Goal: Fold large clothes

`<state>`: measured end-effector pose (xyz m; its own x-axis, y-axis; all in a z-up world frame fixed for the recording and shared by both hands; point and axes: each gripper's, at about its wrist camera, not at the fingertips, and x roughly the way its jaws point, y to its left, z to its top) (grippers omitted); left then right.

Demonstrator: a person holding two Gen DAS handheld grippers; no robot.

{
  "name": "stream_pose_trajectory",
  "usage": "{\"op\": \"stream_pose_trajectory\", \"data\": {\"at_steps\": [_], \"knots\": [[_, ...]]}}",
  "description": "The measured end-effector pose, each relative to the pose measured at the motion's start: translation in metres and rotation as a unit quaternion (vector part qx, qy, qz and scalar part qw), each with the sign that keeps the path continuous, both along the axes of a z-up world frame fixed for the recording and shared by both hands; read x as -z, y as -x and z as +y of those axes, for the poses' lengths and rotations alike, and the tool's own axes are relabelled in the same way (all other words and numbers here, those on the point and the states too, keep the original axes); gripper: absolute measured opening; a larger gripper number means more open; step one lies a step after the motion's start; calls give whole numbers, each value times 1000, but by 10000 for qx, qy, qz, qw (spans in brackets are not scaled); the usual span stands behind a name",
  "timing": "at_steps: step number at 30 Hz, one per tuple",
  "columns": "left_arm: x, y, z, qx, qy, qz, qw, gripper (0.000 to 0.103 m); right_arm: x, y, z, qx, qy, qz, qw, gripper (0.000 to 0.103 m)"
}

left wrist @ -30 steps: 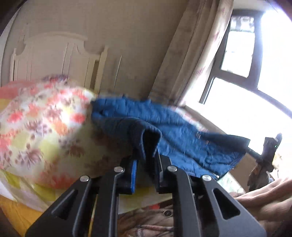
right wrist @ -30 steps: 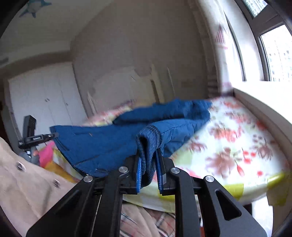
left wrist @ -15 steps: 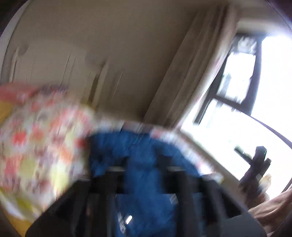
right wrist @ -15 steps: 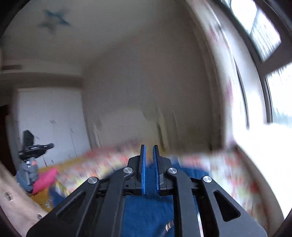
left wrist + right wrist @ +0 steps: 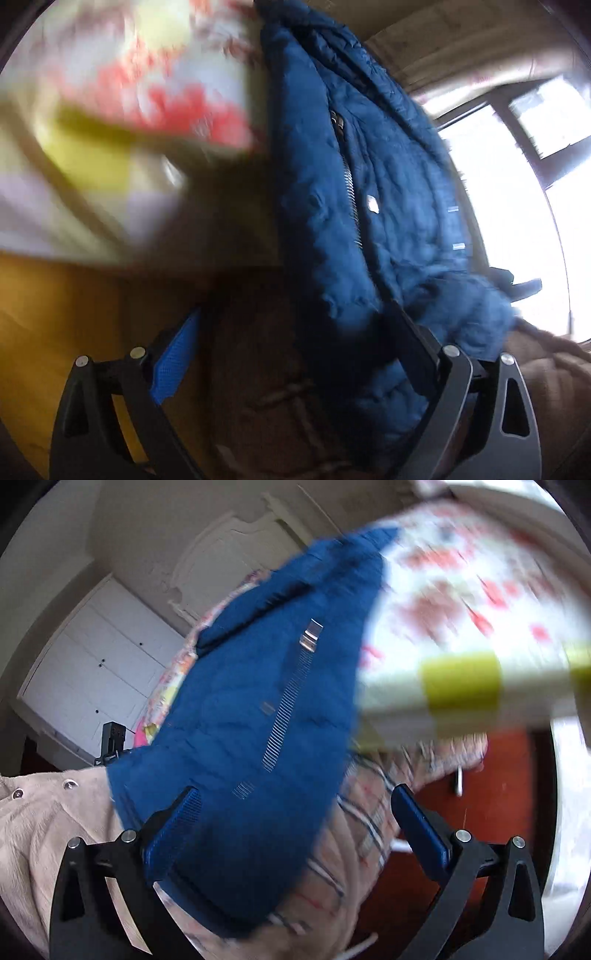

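- Bedroom setting: floral bedsheet [image 5: 458, 590] beyond both grippers, white wardrobe [image 5: 99, 664] far left of the right gripper, bright window [image 5: 524, 192] right of the left gripper.
- Blue quilted jacket [image 5: 258, 709] hangs off the bed edge, zipper [image 5: 288, 698] facing you, its lower part draped between the fingers of each gripper.
- Step in hand, as judged: releasing the jacket. Let the cloth fall clear of both pads before you regrip for the fold.
- Left gripper [image 5: 295, 354]: jaws opening, wide; jacket [image 5: 369, 221] lies against the right finger, unpinched.
- Right gripper [image 5: 295, 827]: jaws opening, wide; jacket covers the left pad [image 5: 173, 834], unclamped.
- Blur hides finer contact.
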<state>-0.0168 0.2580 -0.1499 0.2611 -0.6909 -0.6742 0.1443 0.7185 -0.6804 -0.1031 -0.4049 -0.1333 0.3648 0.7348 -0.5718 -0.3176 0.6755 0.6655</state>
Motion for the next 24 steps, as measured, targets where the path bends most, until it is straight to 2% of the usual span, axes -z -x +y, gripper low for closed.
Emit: {"op": "stream_pose_trajectory", "data": {"at_steps": [3, 4, 6, 7, 8, 9, 10, 12, 14, 17, 19, 21, 24], "knots": [[-5, 5, -20, 445, 630, -187, 9968, 97, 6, 12, 16, -712, -917, -90, 9932, 99], [-6, 6, -29, 609, 639, -180, 9959, 100, 7, 14, 24, -817, -934, -131, 9922, 99], [0, 9, -58, 1058, 185, -84, 9942, 100, 8, 17, 50, -1090, -655, -240, 9916, 95], [-1, 10, -65, 1031, 117, -185, 9944, 91, 6, 18, 60, -1156, -510, -325, 9915, 88], [-6, 10, -65, 934, 284, -327, 9947, 77, 0, 22, 73, -1188, -237, -680, 9903, 75], [-17, 9, -61, 706, 387, -641, 9947, 48, -11, 23, 81, -1162, -154, -1055, 9875, 67], [-27, 10, -57, 528, 363, -909, 9938, 28, -16, 25, 83, -1113, -123, -1331, 9848, 63], [-58, 16, -46, 175, 582, -1718, 9833, 26, -36, 28, 80, -851, -57, -1989, 9763, 44], [-84, 17, -46, 102, 603, -2194, 9737, 25, -57, 31, 80, -634, 27, -2485, 9666, 37], [-123, 6, -58, 62, 601, -2792, 9583, 25, -88, 20, 87, -300, 116, -3018, 9528, 35], [-144, -24, -56, -118, 847, -2934, 9522, 26, -115, -2, 91, 14, 75, -3339, 9426, 35], [-155, -56, -48, -389, 1044, -2874, 9513, 28, -138, -38, 82, 290, -108, -3412, 9395, 35], [-163, -131, -47, -806, 1055, -2499, 9591, 32, -165, -102, 87, 649, -25, -3391, 9385, 36]]}}
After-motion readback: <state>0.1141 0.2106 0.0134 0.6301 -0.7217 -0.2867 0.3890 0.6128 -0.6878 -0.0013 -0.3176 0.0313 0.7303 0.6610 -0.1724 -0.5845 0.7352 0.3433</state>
